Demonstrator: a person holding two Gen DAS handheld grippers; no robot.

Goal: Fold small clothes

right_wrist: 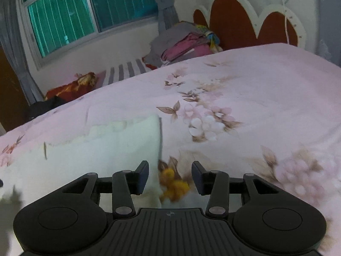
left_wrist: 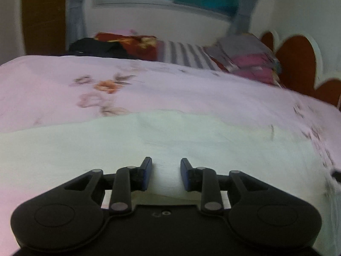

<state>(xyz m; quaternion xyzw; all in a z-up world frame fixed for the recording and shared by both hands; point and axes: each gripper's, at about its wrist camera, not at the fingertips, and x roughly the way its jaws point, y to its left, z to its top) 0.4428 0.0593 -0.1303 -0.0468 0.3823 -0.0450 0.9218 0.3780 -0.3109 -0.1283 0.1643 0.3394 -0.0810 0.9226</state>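
A pale cream small garment (left_wrist: pixel 149 140) lies flat on the pink floral bedsheet (left_wrist: pixel 191 89). In the left wrist view my left gripper (left_wrist: pixel 166 173) is open just above the garment's near part, nothing between its fingers. In the right wrist view the same garment (right_wrist: pixel 119 145) lies at lower left, its right edge running up from between the fingers. My right gripper (right_wrist: pixel 170 177) is open over that edge and an orange flower print on the sheet (right_wrist: pixel 255 111), holding nothing.
A pile of grey and pink clothes (right_wrist: pixel 183 42) sits by the red and white headboard (right_wrist: pixel 245 21). A striped cloth (right_wrist: pixel 125 70), a red cloth (right_wrist: pixel 70 87) and a black cloth (right_wrist: pixel 46 104) lie along the far bedside under the window (right_wrist: pixel 85 10).
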